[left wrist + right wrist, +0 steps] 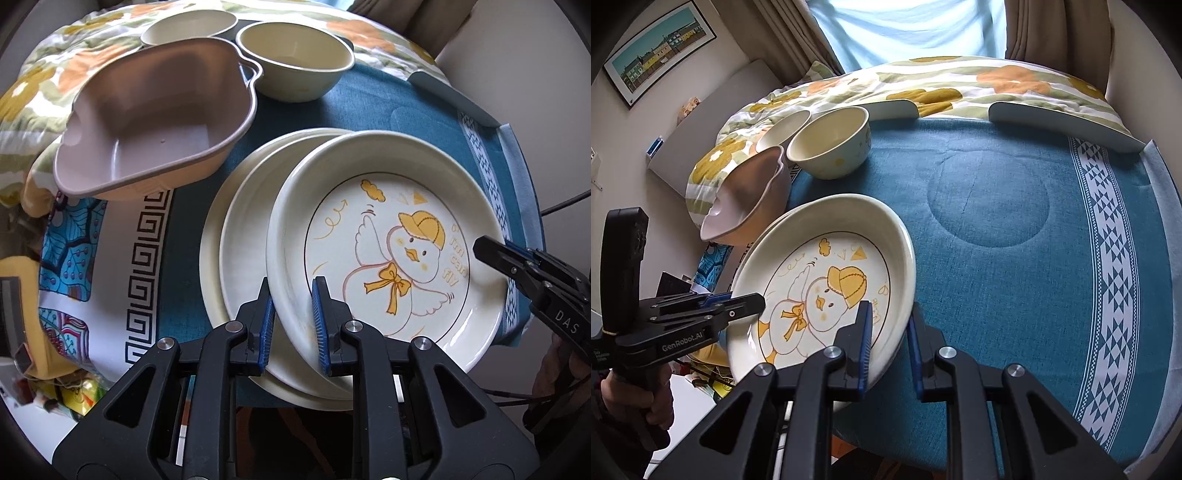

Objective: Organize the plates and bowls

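Observation:
A cream plate with a duck drawing (399, 229) (820, 280) is held tilted over a stack of plain cream plates (236, 229). My left gripper (293, 325) is shut on the duck plate's near rim. My right gripper (888, 347) is shut on its opposite rim and shows in the left wrist view (491, 254). A pinkish-brown square bowl (155, 118) (750, 206) sits tilted at the left. Two cream round bowls (295, 59) (188, 26) stand behind it.
A blue tablecloth (1015, 229) with a white patterned border (1115, 258) covers the table. A floral quilt (942, 81) lies at the back. Two grey-blue chair backs (1063, 122) stand along the far edge. A round dent marks the cloth (990, 206).

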`<state>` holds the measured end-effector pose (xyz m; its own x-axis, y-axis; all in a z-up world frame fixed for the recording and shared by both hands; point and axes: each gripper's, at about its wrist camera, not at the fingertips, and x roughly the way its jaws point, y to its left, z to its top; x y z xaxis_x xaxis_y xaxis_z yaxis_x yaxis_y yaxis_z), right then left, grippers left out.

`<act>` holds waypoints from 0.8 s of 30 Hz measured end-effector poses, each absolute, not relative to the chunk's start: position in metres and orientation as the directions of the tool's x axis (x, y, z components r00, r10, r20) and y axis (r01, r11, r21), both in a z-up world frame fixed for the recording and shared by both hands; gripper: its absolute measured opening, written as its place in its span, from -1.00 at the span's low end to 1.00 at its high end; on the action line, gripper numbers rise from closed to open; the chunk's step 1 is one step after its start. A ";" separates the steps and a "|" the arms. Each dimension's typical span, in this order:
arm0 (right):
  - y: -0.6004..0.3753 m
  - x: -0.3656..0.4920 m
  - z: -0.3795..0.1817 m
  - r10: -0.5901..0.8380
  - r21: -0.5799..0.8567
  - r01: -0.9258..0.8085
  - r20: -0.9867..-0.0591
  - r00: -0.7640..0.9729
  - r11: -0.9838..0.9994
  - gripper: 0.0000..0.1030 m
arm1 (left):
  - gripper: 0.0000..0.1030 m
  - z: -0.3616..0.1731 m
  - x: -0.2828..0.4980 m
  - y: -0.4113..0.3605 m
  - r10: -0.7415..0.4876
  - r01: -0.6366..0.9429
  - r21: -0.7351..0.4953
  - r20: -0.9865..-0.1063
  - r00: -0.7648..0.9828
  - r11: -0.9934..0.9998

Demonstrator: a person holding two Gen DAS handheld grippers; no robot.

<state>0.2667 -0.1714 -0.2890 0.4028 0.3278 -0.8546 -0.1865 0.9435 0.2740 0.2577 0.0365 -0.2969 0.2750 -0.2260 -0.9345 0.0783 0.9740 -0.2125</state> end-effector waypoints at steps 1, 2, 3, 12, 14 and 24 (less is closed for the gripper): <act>-0.171 0.267 -0.289 0.326 0.272 -0.187 -0.856 0.402 0.944 -0.67 | -0.68 -0.298 0.258 0.035 -0.220 0.086 -0.204 -0.937 0.272 0.975; -0.171 0.267 -0.289 0.325 0.272 -0.186 -0.856 0.401 0.944 -0.67 | -0.68 -0.298 0.258 0.033 -0.210 0.095 -0.190 -0.938 0.276 0.977; -0.171 0.267 -0.290 0.326 0.273 -0.185 -0.856 0.402 0.944 -0.67 | -0.68 -0.297 0.259 0.031 -0.196 0.103 -0.174 -0.940 0.281 0.979; -0.169 0.267 -0.292 0.327 0.268 -0.197 -0.858 0.395 0.943 -0.67 | -0.60 -0.295 0.262 -0.002 0.000 0.158 0.057 -0.940 0.342 0.986; -0.167 0.267 -0.293 0.326 0.263 -0.206 -0.861 0.391 0.943 -0.68 | -0.60 -0.296 0.262 -0.010 0.057 0.163 0.122 -0.933 0.354 0.979; -0.159 0.266 -0.292 0.287 0.203 -0.239 -0.870 0.402 0.950 -0.67 | -0.60 -0.297 0.253 -0.018 0.206 0.193 0.305 -0.890 0.408 0.933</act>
<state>0.2659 -0.1588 -0.2923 0.4020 0.2870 -0.8695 -0.2388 0.9496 0.2031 0.2533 -0.0178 -0.2967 0.4076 0.2063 -0.8896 0.1932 0.9326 0.3048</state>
